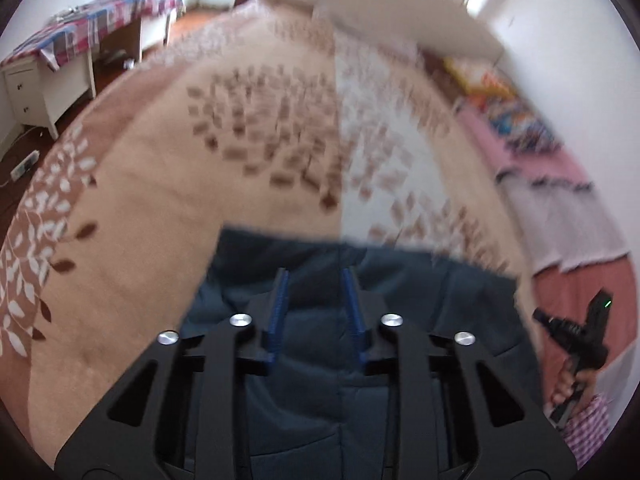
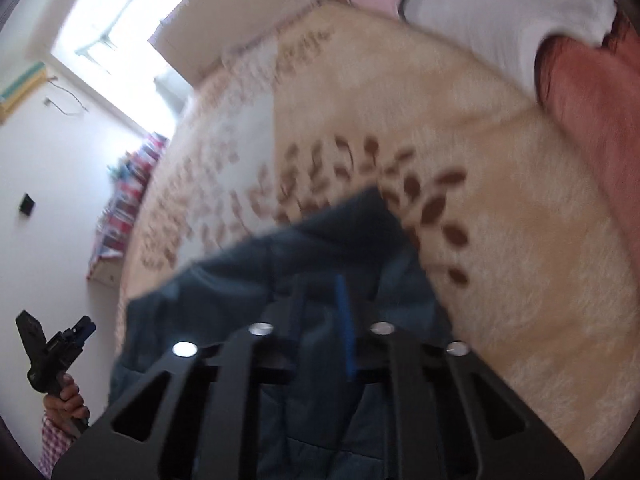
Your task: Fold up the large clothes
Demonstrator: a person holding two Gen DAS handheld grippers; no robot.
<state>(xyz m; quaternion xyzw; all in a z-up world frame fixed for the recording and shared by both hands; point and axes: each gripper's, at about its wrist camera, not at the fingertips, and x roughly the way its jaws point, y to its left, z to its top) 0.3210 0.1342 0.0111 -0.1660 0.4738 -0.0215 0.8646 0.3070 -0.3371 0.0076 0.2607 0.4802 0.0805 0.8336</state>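
Observation:
A dark blue quilted garment (image 1: 320, 360) lies on a beige bed blanket with a brown leaf pattern (image 1: 160, 184). My left gripper (image 1: 316, 276) hovers over the garment with its blue-padded jaws apart and nothing between them. My right gripper (image 2: 324, 280) is over the same garment (image 2: 280, 264), near its raised corner; its jaws also stand apart and empty. The right gripper also shows in the left wrist view (image 1: 576, 332) at the right edge, and the left gripper shows in the right wrist view (image 2: 56, 344) at the lower left. Both views are motion-blurred.
Folded clothes and pillows, pink, white and red (image 1: 560, 200), lie along the wall side of the bed. A white desk with a plaid cover (image 1: 80, 48) stands off the far left. A window (image 2: 132, 12) is beyond the bed.

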